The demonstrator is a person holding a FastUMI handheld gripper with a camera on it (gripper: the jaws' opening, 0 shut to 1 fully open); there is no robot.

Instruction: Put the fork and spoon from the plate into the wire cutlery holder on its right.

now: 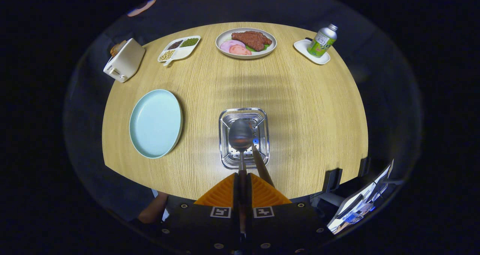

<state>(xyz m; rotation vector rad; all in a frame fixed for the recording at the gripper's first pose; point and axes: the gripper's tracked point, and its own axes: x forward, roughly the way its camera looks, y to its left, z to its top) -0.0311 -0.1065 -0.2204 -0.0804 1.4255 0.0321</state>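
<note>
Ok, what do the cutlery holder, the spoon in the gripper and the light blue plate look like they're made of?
Cutlery holder: shiny metal, likely steel; bright reflective rim, holes in the base.
Spoon: probably polished metal; its grey bowl shines dully above the holder, handle clamped between the gripper fingers.
Plate: looks like glazed ceramic, possibly melamine; smooth, even pale blue with a soft sheen.

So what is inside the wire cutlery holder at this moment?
A brown handle leans out of the wire cutlery holder; its head is hidden inside. The spoon, clamped in the gripper, hangs over the opening and covers part of the holder's perforated bottom.
</note>
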